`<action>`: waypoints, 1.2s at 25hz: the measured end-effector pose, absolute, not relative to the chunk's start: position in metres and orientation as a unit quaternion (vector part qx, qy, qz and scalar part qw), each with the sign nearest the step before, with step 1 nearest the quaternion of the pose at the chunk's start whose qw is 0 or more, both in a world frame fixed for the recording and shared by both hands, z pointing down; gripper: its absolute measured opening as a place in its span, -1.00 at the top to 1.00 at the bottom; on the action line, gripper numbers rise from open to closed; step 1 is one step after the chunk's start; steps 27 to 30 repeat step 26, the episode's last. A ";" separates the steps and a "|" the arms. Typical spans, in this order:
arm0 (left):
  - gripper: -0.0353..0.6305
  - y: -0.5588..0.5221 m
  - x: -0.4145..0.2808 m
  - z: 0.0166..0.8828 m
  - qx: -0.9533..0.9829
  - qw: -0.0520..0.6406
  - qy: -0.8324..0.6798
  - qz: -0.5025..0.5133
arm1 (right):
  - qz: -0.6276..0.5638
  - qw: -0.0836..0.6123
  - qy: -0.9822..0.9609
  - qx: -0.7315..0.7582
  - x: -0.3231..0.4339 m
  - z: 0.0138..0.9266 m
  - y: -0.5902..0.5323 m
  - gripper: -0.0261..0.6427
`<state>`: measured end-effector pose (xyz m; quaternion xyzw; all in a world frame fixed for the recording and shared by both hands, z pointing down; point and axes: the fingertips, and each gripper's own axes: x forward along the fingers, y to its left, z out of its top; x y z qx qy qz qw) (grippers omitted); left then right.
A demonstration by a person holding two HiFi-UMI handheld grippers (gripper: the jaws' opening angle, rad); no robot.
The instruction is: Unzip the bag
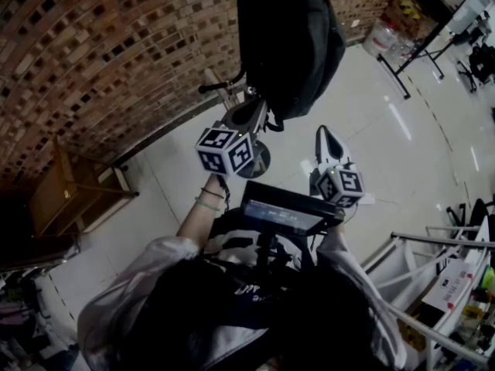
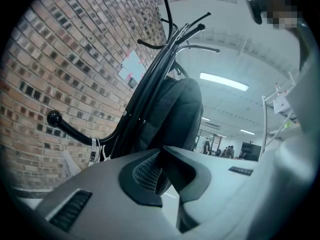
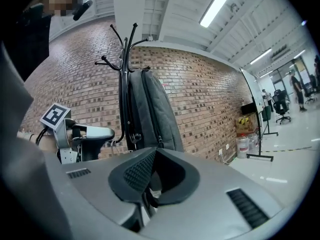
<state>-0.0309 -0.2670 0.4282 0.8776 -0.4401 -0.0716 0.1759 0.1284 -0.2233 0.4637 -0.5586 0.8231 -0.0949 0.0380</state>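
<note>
1. Bag [image 1: 290, 45]: black backpack, hanging upright from a black coat rack [image 3: 122, 79] in front of the brick wall [image 1: 93, 52]. Its bottom is clear of the pale floor [image 1: 387, 145]. No view is sharp enough to read the state of the zip.
2. Left gripper [image 1: 259, 113]: raised to the bag's lower end, tips just beside it. Contact cannot be confirmed. In the left gripper view the tongs are clenched, pads meeting at the tip, with no fabric or strap seen caught between them. The bag fills the view directly behind them.
3. Right gripper [image 1: 321, 134]: held lower and to the right, near the bag but apart from it. Its tongs are also closed tip to tip, and nothing is gripped. The bag and rack stand beyond the tips.
4. Each gripper is held in one of the person's hands; the person stands facing the rack.
</note>
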 end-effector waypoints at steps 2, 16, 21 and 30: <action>0.87 -0.267 -0.030 0.427 0.877 0.176 -0.441 -0.072 | -0.091 0.029 0.826 -0.556 0.127 0.464 -0.224 0.89; 0.87 -0.268 -0.029 0.427 0.875 0.175 -0.446 -0.073 | -0.097 0.033 0.829 -0.549 0.127 0.461 -0.225 0.89; 0.87 -0.267 -0.028 0.427 0.874 0.175 -0.447 -0.073 | -0.096 0.035 0.831 -0.547 0.127 0.461 -0.224 0.89; 0.87 -0.266 -0.025 0.426 0.874 0.176 -0.448 -0.072 | -0.095 0.035 0.831 -0.546 0.130 0.460 -0.224 0.89</action>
